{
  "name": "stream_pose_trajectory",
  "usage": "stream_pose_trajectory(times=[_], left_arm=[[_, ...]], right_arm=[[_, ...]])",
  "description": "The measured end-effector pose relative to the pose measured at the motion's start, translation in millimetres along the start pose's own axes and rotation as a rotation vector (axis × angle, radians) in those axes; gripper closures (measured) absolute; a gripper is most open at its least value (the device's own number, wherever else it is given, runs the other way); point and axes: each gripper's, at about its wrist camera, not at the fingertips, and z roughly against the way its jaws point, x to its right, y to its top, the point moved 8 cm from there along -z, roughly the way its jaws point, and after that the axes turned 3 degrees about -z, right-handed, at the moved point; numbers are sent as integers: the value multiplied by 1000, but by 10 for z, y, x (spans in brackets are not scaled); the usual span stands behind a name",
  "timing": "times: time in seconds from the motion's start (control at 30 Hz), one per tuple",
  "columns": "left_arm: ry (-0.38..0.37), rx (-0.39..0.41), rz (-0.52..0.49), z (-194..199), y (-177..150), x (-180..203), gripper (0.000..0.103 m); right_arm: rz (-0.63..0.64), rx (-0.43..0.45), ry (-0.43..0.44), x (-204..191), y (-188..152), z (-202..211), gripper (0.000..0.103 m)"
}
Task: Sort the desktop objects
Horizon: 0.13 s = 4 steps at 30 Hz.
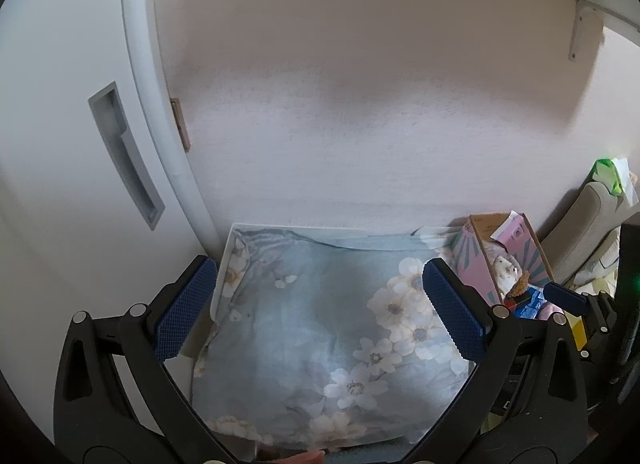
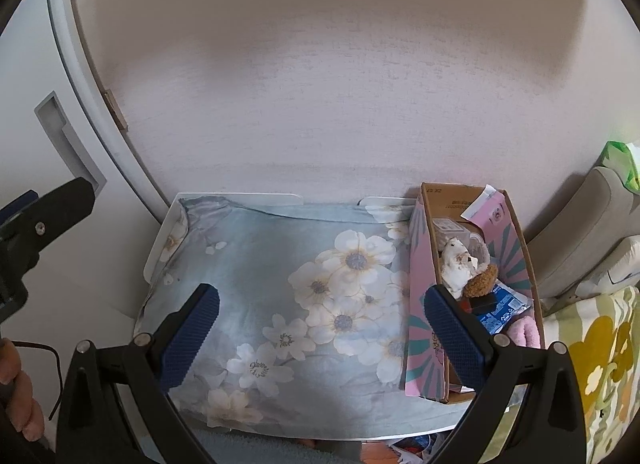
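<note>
You have the cloth (image 2: 280, 304) covering the worktop; the box (image 2: 424, 328) sits at its right edge, plush toy (image 2: 460, 260) inside.

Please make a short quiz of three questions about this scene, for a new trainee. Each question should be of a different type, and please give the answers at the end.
1. True or false: the left gripper holds the plush toy.
2. Where is the pink cardboard box?
A. on the right part of the floral cloth, near the wall
B. on the left part of the cloth, beside the white cabinet door
C. under the cloth
3. Fill in: the right gripper has its jaws ____.

Key
1. False: both grippers are open and hold nothing, and the toy lies inside the box.
2. A
3. open
</note>
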Motion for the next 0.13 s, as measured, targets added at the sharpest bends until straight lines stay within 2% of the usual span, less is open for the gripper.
stream_pose_trajectory(times=[0.13], left_arm=[[-14, 4, -10, 7, 7, 24, 0]], right_arm=[[-6, -2, -4, 10, 6, -6, 1]])
